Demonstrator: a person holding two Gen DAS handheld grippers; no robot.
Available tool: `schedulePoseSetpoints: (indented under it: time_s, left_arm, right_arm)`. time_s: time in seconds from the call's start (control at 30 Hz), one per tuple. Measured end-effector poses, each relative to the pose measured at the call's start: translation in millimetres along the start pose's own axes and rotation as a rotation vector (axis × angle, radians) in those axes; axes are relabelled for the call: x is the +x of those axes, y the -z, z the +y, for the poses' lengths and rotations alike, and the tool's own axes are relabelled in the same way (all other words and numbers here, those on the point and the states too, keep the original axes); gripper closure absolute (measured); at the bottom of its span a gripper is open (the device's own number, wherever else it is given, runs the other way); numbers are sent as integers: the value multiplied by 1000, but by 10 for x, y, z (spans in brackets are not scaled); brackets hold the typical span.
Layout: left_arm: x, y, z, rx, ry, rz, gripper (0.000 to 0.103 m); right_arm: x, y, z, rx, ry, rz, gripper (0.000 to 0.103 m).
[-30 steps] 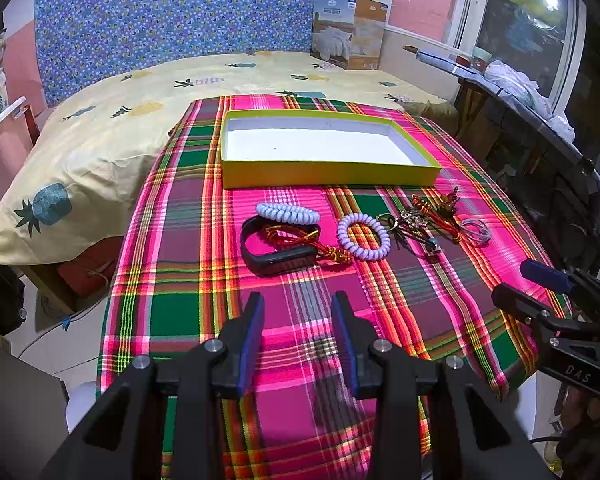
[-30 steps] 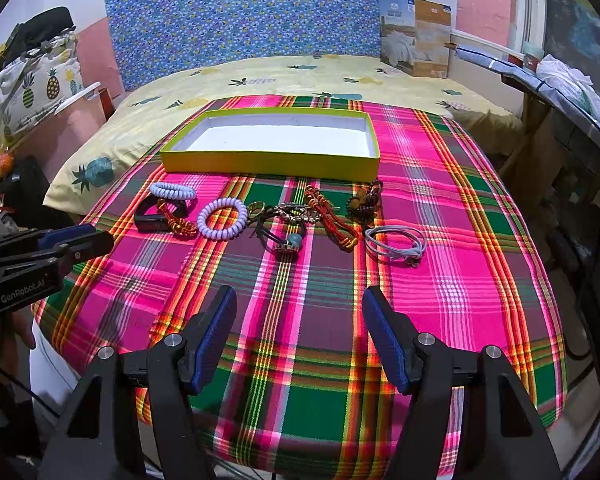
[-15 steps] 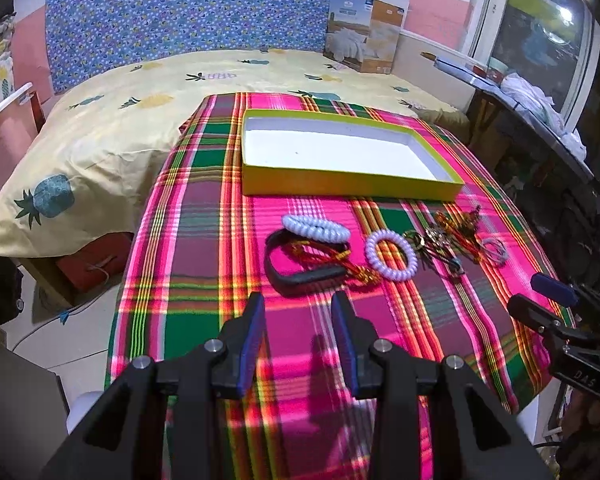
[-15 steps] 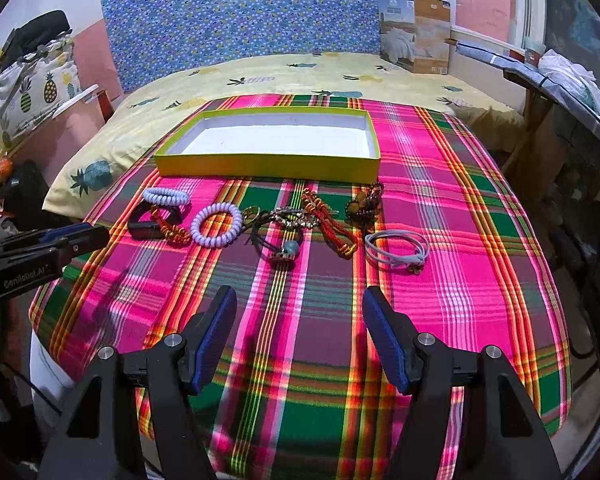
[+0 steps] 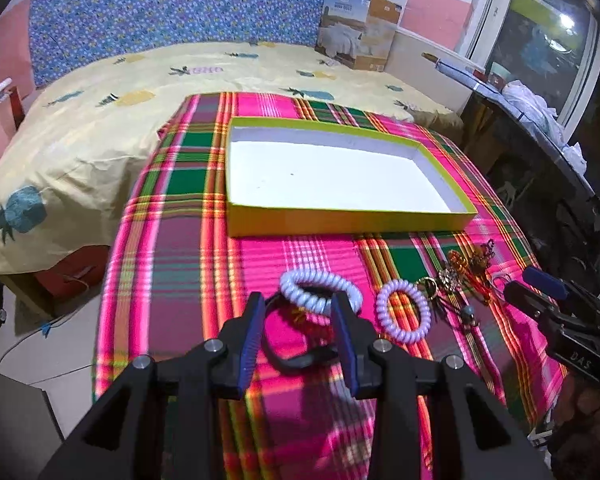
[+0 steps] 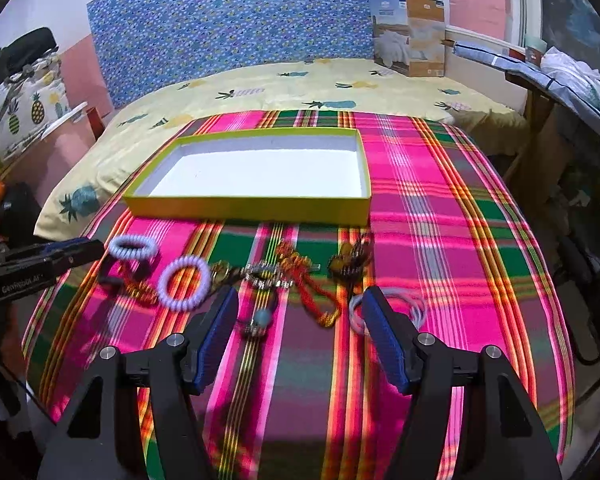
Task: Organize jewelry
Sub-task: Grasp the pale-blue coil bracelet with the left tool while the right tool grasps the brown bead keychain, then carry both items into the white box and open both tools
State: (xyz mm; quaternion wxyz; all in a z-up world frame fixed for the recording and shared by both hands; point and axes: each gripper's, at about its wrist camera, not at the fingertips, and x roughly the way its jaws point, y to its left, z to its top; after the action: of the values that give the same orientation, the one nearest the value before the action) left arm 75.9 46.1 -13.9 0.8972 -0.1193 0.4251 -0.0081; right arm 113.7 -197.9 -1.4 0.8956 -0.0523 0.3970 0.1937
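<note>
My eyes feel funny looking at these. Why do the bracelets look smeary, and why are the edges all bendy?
Right wrist view: the red cord bracelet smears from motion blur; the tablecloth bulges through the fisheye lens. Left wrist view: the window glares, corners go dark.

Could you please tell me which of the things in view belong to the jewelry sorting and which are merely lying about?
Part of the job:
- yellow box, holding nothing
- white spiral band
- lilac spiral band
- black bracelet
- red cord bracelet
- pale blue bangles

Just lying about:
- bedding package
- pineapple bedsheet
- plaid cloth
</note>
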Motion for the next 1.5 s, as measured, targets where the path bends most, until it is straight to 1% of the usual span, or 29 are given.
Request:
schedulePoseSetpoints:
  time_s: [0.07, 0.23, 0.33, 0.37, 0.4, 0.5, 0.57, 0.63, 0.77, 0.8, 0.83, 0.87, 0.9, 1.03, 1.1, 1.27, 1.5]
  left_arm:
    - [59, -42, -8, 2, 4, 11, 67]
    - [194, -100, -31, 4, 1, 55, 67]
    - [216, -92, -36, 5, -5, 60, 67]
    - [215, -92, -34, 4, -7, 60, 69]
    - [216, -91, -30, 2, -13, 60, 73]
    - [234, -113, 1, -1, -27, 63, 83]
    - [250, -130, 11, 4, -35, 68, 86]
    - [281, -137, 5, 20, -48, 76, 88]
    - [320, -174, -32, 62, -58, 91, 88]
    - [328, -181, -35, 68, -59, 92, 88]
    - [335, -190, -43, 75, -61, 95, 88]
    - [339, -199, -47, 80, -59, 96, 90]
    - [340, -203, -54, 86, -59, 97, 91]
    - [328, -204, -62, 92, -50, 87, 93]
    - [314, -203, -61, 89, -42, 79, 93]
    - [242, -208, -73, 84, -18, 48, 93]
    - [64, -250, -77, 76, 7, -6, 94]
  right_arm:
    - [70, -43, -33, 3, 3, 5, 44]
    - [221, -131, -106, 21, 8, 23, 47]
    - [297, -176, -147, 29, 13, 32, 48]
    - [326, -185, -159, 29, 16, 39, 51]
    - [359, -191, -174, 31, 20, 48, 54]
    - [438, -214, -209, 41, 21, 65, 54]
    - [480, -226, -234, 45, 27, 75, 55]
    - [522, -238, -267, 55, 25, 86, 55]
    - [614, -247, -304, 65, 27, 114, 56]
    - [640, -247, -318, 70, 29, 123, 61]
    - [661, -247, -328, 71, 29, 129, 65]
    - [674, -239, -335, 74, 28, 135, 72]
    - [679, -235, -342, 76, 26, 136, 74]
    - [673, -247, -330, 68, 22, 128, 77]
    - [671, -255, -323, 65, 19, 123, 81]
    - [634, -262, -305, 59, 5, 109, 81]
    - [471, -276, -300, 58, -16, 60, 82]
